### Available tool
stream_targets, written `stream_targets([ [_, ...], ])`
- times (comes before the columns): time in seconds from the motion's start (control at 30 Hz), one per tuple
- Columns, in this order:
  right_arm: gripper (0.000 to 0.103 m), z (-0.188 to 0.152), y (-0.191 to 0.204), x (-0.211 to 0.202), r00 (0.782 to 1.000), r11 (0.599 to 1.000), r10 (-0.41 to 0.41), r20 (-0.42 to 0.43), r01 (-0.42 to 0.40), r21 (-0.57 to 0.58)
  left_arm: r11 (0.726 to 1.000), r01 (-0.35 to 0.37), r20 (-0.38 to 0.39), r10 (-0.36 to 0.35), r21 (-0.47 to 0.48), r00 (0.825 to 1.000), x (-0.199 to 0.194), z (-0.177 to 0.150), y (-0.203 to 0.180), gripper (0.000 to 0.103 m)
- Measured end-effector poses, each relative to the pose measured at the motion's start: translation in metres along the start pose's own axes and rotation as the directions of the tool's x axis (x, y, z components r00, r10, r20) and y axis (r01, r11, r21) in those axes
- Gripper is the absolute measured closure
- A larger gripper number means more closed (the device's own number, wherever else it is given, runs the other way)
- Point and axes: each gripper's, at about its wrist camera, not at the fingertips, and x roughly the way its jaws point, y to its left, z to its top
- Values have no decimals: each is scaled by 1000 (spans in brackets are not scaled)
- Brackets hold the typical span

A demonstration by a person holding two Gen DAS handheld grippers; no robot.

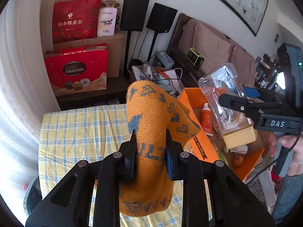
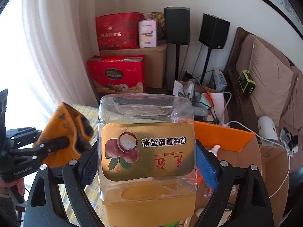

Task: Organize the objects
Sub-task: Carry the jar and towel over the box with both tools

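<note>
My left gripper is shut on an orange knitted cloth with grey marks, held above the yellow checked tablecloth. The cloth and the left gripper also show at the left of the right wrist view. My right gripper is shut on a clear plastic jar with a yellow lid and a nut label, held lid-down. The jar and the right gripper show in the left wrist view above the orange cardboard box.
The orange box holds an orange spray bottle, a shuttlecock and an orange ball. Red gift bags, speakers, a sofa and a cluttered box of cables stand behind.
</note>
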Motion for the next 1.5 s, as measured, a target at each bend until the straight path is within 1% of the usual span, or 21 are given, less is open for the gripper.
stream_targets([
  [0.27, 12, -8, -59, -2, 995, 993, -99, -28, 101, 64, 1000, 18, 6, -18, 21, 1000, 5, 11, -22, 80],
  [0.5, 12, -20, -109, 3, 981, 975, -188, -52, 193, 107, 997, 59, 6, -59, 53, 998, 20, 25, -55, 80],
  [0.67, 12, -30, -141, 17, 972, 963, -218, -85, 228, 141, 994, 94, -17, -93, 64, 996, 40, 34, -81, 80],
  [0.77, 12, -36, -159, 29, 971, 958, -210, -115, 228, 175, 991, 108, -28, -106, 74, 994, 51, 37, -96, 80],
  [0.9, 12, -45, -175, 51, 963, 952, -209, -169, 240, 191, 988, 131, -49, -127, 81, 991, 68, 40, -117, 80],
  [1.1, 12, -53, -186, 69, 959, 947, -206, -196, 246, 206, 986, 146, -67, -141, 78, 988, 93, 43, -142, 80],
  [1.33, 12, -59, -191, 86, 957, 948, -189, -222, 236, 211, 987, 134, -96, -125, 87, 987, 116, 40, -153, 80],
  [1.5, 11, -63, -188, 97, 948, 952, -189, -256, 241, 188, 990, 120, -110, -110, 81, 988, 124, 37, -151, 80],
])
